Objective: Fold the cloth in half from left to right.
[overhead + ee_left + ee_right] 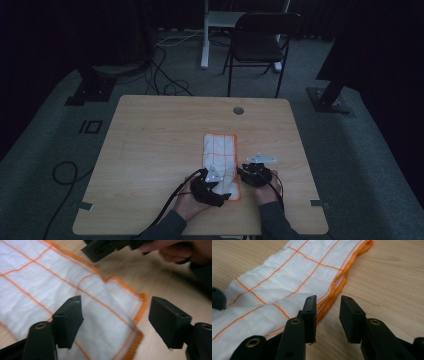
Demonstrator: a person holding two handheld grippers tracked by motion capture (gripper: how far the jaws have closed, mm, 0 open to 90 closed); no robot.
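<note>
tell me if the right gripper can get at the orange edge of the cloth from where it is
Probably yes. The right gripper is open, its jaws straddling the cloth's orange hem on the bare table, with nothing between them. The left gripper works the near corner, off to the side.

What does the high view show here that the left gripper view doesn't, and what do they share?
High view alone: the whole table, the folding chair behind it, floor cables, and both forearms. Left gripper view alone: the left gripper with its fingers open over the cloth's near corner, where a folded layer lies on top. Both: the white cloth with orange edging, and the right gripper beside it.
</note>
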